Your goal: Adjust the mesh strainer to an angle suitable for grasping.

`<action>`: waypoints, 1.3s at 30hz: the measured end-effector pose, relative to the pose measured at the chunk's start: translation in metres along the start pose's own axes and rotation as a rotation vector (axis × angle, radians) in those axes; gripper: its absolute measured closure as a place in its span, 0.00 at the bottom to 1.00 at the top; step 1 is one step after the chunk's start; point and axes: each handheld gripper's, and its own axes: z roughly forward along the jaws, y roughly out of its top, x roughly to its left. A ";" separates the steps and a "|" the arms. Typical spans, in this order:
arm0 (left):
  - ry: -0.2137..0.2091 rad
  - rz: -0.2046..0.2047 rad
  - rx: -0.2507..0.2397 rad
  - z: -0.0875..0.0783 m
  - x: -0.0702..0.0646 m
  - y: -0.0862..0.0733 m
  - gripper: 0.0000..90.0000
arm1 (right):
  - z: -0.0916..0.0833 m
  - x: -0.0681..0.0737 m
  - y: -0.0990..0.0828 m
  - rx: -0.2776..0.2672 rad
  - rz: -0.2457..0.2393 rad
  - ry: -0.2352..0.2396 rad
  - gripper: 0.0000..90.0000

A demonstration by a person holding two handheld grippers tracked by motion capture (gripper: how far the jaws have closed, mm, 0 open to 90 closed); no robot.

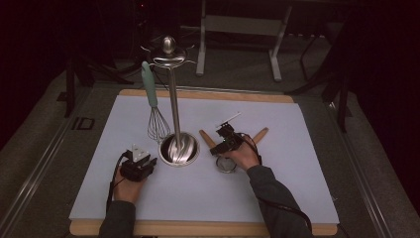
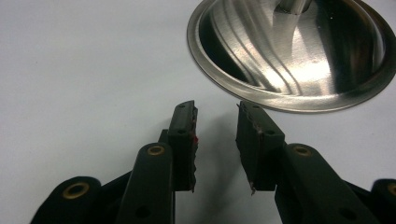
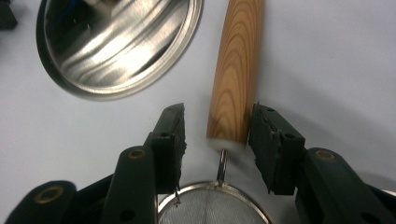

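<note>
A steel utensil stand rises from its round dished base. A whisk with a teal handle hangs from its top. On the white mat lies a small mesh strainer with a wooden handle. My right gripper is open, its jaws either side of the handle's lower end; the left pad stands clear of the wood. My left gripper sits open and empty on the mat, just left of the stand's base.
A second wooden handle pokes out to the right of my right hand. The white mat covers a wooden board. Metal frame legs stand on the floor beyond the table.
</note>
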 end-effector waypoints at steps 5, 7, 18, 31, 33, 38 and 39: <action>0.001 0.000 0.000 0.000 0.000 0.000 0.75 | 0.001 0.003 0.008 0.013 0.002 0.046 0.68; 0.002 0.002 0.000 0.000 0.000 0.000 0.75 | 0.003 0.007 0.011 0.037 -0.014 0.025 0.70; 0.000 0.000 -0.001 0.000 0.000 0.000 0.75 | 0.018 0.004 0.020 0.095 0.040 0.058 0.76; 0.001 0.001 0.000 0.000 0.000 0.000 0.75 | -0.005 0.011 0.015 0.003 0.029 0.074 0.80; 0.000 0.001 0.000 0.000 0.000 0.000 0.75 | -0.010 0.013 0.014 -0.010 0.018 0.082 0.80; -0.001 -0.001 0.000 0.000 0.000 0.000 0.75 | -0.022 0.018 0.013 -0.050 -0.006 0.081 0.80; -0.001 -0.003 -0.001 0.000 0.000 0.000 0.75 | -0.025 0.018 0.012 -0.057 -0.012 0.082 0.80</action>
